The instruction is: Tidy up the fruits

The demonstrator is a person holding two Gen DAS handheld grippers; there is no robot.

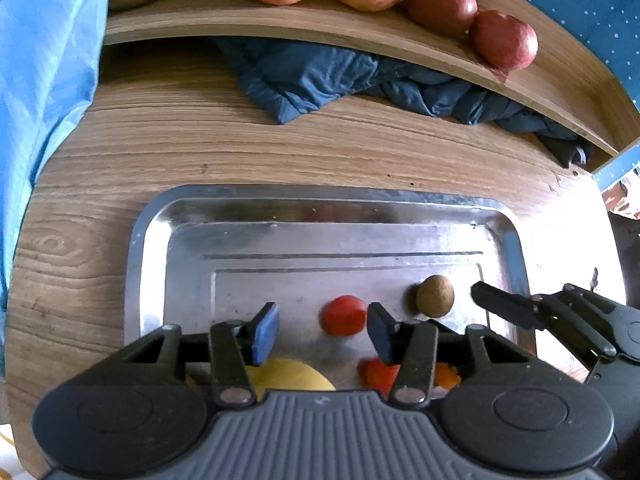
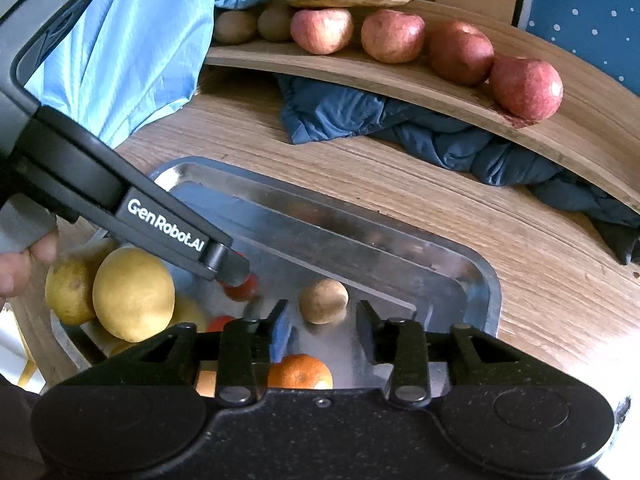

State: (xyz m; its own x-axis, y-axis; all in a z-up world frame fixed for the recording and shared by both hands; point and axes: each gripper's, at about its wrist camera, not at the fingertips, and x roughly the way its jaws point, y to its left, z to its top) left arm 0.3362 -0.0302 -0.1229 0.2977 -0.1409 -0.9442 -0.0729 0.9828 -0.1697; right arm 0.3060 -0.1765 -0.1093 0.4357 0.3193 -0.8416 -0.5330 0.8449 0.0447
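A metal tray [image 1: 176, 236] sits on a wooden surface [image 1: 120, 152]. The left gripper [image 1: 323, 322] hangs over it, fingers partly open and holding nothing; a small red tomato [image 1: 344, 315] lies on the tray between the fingertips, touching neither. The right gripper [image 2: 322, 312] also has its fingers parted and empty, with a brown kiwi [image 2: 323, 300] on the tray just beyond and between them, apart from both. Yellow pears [image 2: 132, 294] and an orange [image 2: 300, 372] lie nearer. Red apples [image 2: 394, 34] line the shelf [image 2: 580, 136] behind.
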